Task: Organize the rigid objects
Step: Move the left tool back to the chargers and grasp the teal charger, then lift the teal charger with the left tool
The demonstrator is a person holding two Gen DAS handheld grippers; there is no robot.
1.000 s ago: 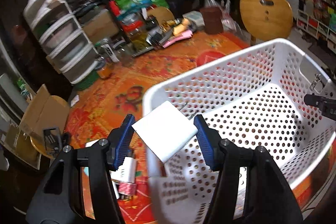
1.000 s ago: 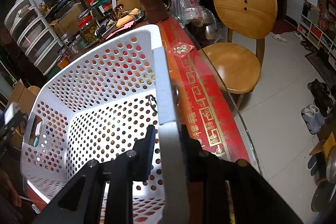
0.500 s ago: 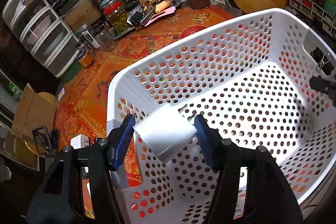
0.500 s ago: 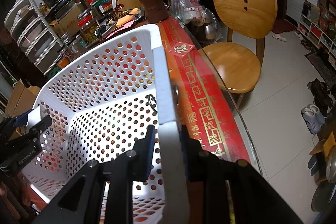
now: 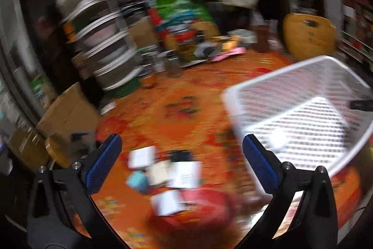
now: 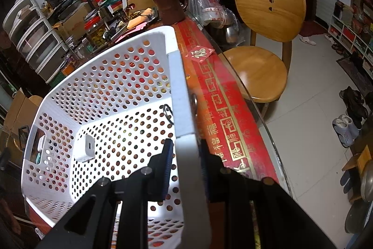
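- At the bottom of the left wrist view, the left gripper (image 5: 181, 156) has its jaws spread wide with nothing between the blue pads (image 5: 102, 165); the whole picture is smeared with motion blur.
- Between and below those pads, a cluster of small boxes (image 5: 167, 175) lies on the orange patterned tablecloth (image 5: 177, 109); most are white, one is teal. Blur hides their finer detail.
- At the right of the same view sits the white perforated basket (image 5: 275, 78), with a pale blurred shape on its floor.
- In the lower middle of the right wrist view, the right gripper (image 6: 185, 155) is clenched on the basket rim (image 6: 178, 85), one pad inside the wall and one outside.
- In the lower left of that view, a white charger block (image 6: 84, 148) rests on the basket floor, close to the far wall with the handle opening.
- At the upper right of the right wrist view, a wooden chair (image 6: 265, 43) stands beside the table edge with its red and gold runner (image 6: 221, 113).
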